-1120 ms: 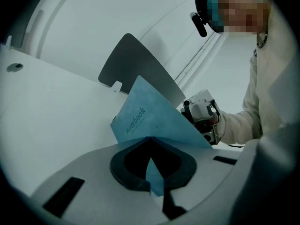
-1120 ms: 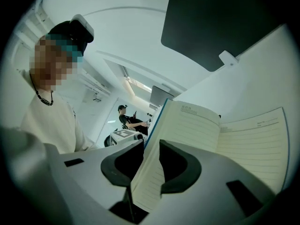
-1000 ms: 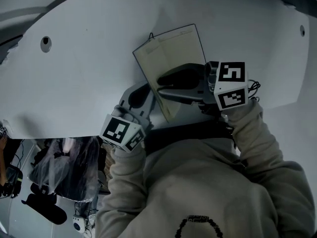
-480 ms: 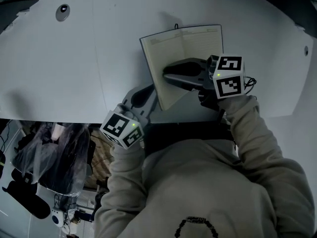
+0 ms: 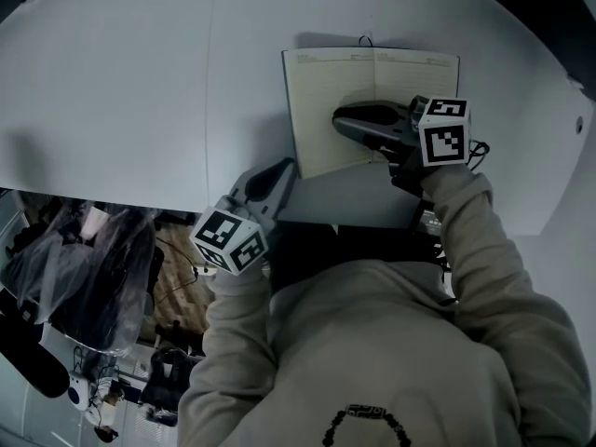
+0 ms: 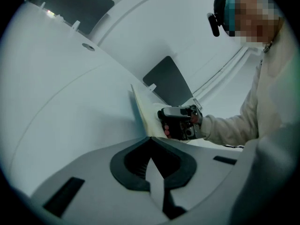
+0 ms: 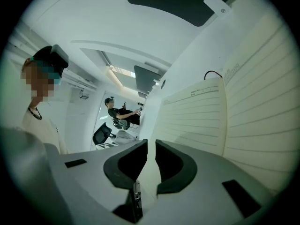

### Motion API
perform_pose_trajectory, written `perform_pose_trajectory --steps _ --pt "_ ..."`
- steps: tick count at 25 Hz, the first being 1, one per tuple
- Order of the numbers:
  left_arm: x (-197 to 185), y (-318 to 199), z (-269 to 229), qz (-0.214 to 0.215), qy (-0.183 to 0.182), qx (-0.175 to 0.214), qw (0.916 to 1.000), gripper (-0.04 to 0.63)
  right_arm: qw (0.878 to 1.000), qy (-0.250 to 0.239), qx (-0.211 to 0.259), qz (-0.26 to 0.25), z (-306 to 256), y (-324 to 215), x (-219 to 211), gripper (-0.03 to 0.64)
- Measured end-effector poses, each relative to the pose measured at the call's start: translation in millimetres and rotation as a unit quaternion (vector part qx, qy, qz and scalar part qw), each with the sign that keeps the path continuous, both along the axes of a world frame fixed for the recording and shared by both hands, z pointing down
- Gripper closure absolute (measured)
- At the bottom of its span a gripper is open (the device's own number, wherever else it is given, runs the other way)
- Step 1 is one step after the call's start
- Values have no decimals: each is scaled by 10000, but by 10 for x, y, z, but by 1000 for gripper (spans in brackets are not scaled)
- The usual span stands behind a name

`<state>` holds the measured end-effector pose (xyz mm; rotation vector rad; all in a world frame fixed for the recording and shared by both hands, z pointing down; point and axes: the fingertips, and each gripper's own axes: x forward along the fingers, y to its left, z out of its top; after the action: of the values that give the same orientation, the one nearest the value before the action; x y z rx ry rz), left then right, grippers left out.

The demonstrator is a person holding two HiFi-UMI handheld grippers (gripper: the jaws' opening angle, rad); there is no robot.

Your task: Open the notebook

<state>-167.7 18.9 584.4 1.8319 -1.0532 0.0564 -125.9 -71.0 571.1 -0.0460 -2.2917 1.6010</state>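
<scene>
We see the cream, ruled-paper notebook [image 5: 317,110] lying open on the white table [image 5: 140,91]. The right claw [image 5: 337,119], just narrowed to a slit, grips nothing. The left claw [image 5: 284,168] is closed and empty.

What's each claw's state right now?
Left claw: closed at the notebook corner; grip cannot be told.
Right claw: has just been closing, slightly open over the page, nothing gripped.

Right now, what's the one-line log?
notebook open on white table | right tool over pages, jaws just closing, narrow gap, nothing pinched | left tool shut by near corner
</scene>
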Motion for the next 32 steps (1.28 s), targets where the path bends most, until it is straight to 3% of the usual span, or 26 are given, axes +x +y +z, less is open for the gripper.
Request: perform_pose_trajectory --steps 5,9,15,27,32 --pt "-187 200 19 -199 -21 -76 9998 595 9992 -45 -346 178 71 -53 0 574" --pt "-244 347 39 -307 55 -162 9994 595 9950 -324 -906 278 91 -124 44 594" --pt "-218 395 67 -334 164 -215 9991 595 9894 -634 -1278 268 64 -154 79 595" --pt "-108 292 16 -85 175 -101 9998 595 9915 -485 -1176 280 105 -158 56 596" --pt "-53 291 -38 -300 96 -76 9995 595 9894 -627 -1293 224 85 -146 81 596"
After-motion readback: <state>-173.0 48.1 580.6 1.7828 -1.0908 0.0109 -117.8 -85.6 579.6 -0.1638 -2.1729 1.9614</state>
